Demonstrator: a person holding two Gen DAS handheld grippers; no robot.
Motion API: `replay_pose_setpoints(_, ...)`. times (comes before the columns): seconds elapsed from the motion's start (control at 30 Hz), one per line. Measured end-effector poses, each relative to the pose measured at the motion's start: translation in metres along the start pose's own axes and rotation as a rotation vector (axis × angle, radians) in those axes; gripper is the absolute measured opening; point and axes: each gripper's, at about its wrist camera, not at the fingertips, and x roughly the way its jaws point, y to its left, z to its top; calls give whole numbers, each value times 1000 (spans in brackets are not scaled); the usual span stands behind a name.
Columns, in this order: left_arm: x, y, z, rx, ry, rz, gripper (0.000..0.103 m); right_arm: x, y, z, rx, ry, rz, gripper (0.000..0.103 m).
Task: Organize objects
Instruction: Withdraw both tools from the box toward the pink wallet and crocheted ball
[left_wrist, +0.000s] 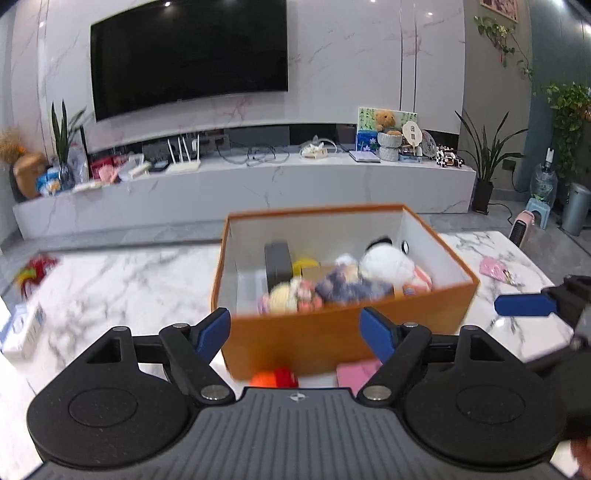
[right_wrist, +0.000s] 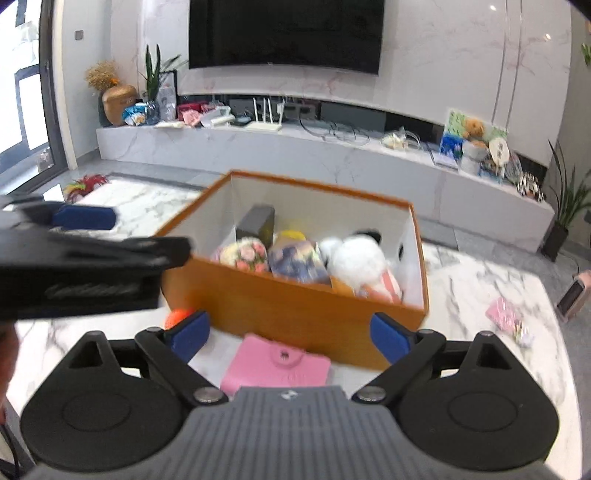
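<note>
An orange cardboard box (left_wrist: 295, 339) (right_wrist: 295, 310) with white inner walls stands on the marble table, holding a white plush (left_wrist: 386, 264) (right_wrist: 351, 258), a grey box (left_wrist: 277, 260) (right_wrist: 256, 223), floral pouches and other small items. My left gripper (left_wrist: 295, 332) hovers open in front of the box's near wall, nothing between its blue pads. My right gripper (right_wrist: 288, 334) is open too, just short of the box, above a pink card holder (right_wrist: 275, 363) (left_wrist: 356, 371). An orange and red ball (left_wrist: 275, 377) (right_wrist: 177, 316) lies by the box's near wall.
A small pink packet with a charm (left_wrist: 496, 269) (right_wrist: 506, 317) lies right of the box. A white packet (left_wrist: 22, 325) sits at the table's left edge, a red feathery item (left_wrist: 35, 267) (right_wrist: 86, 184) at the far left. Beyond stand a TV bench and plants.
</note>
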Motion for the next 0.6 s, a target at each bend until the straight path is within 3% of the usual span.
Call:
replay_pose_setpoints(0.2, 32, 33, -36, -83, 91, 31, 95, 27, -10, -20, 35, 76, 10, 94)
replay_pose_setpoints(0.3, 48, 44, -44, -66, 134, -11, 95, 47, -15, -31, 47, 129, 6, 94)
replay_pose_setpoints(0.47, 68, 38, -57, 27, 99, -24, 95, 72, -19, -37, 51, 167, 15, 94)
replay_pose_setpoints(0.6, 90, 43, -65, -16, 124, -69, 95, 85, -20, -42, 57, 187, 30, 94)
